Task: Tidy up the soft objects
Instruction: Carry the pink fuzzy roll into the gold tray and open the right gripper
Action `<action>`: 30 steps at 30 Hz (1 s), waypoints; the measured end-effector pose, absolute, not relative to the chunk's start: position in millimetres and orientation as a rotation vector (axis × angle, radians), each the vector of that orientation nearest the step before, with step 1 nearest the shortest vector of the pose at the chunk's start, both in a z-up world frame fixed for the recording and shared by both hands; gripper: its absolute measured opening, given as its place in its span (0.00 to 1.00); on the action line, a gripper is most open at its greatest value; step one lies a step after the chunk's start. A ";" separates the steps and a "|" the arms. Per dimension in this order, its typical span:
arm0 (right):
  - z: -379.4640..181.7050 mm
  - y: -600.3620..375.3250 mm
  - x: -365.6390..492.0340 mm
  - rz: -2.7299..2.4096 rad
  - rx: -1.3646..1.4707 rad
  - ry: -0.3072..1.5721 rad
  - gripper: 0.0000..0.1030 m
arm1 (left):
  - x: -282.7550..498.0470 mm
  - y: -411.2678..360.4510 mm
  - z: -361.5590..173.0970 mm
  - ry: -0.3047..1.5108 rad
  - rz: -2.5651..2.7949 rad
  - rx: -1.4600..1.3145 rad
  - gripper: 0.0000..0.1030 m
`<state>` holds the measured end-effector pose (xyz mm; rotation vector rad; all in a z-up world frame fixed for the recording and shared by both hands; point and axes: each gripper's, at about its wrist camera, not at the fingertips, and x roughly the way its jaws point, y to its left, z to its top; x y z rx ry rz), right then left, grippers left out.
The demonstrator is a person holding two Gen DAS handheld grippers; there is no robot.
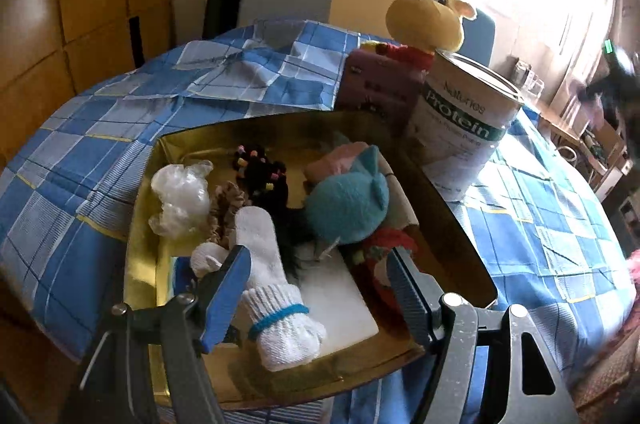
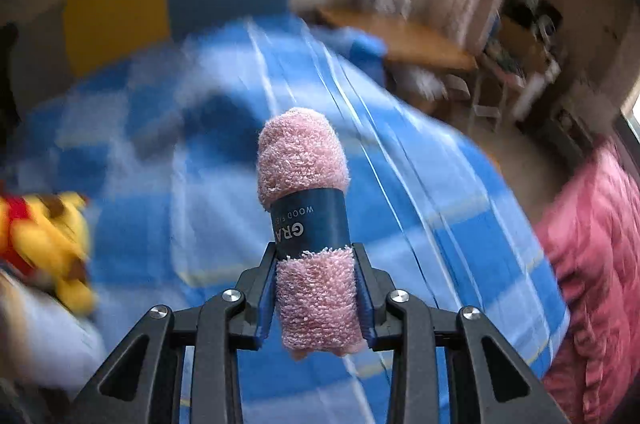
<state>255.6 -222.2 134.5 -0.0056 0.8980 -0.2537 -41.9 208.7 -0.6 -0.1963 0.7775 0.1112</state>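
On the left side, our left gripper (image 1: 318, 288) hung over the near edge of the gold box (image 1: 464, 224), jaws apart and nothing pinched. The white glove (image 1: 272, 288) lay just under them, cuff toward us, but the pads weren't pressing on it as far as we could see.

Going left to right inside the box: a crumpled clear bag (image 1: 180, 196) at the left wall, a brown scrunchie (image 1: 226, 208) next to it, the glove, a black fuzzy thing with coloured beads (image 1: 260, 176) behind it, then the teal plush (image 1: 348, 204) near the middle with something pink (image 1: 340, 160) behind it, and a red knit piece (image 1: 384, 244) by the right wall. A white flat slab (image 1: 340, 304) sat under the glove end.

Past the box's far right corner stood a purple box (image 1: 376, 84), a protein tin (image 1: 464, 128) and the giraffe (image 1: 432, 12) peeking over them, all on the blue checked cloth (image 1: 120, 144).

Over on the right, our right gripper (image 2: 316, 260) was clamped on the pink towel roll (image 2: 304, 164), squeezing it below its dark paper band, held up clear of the cloth. That view was heavily blurred. A yellow and red plush (image 2: 44, 236) showed at the left edge.
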 end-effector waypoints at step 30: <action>119.8 231.8 166.3 0.881 -0.619 0.848 0.32 | -82.2 299.1 5.6 0.687 0.350 -0.344 0.76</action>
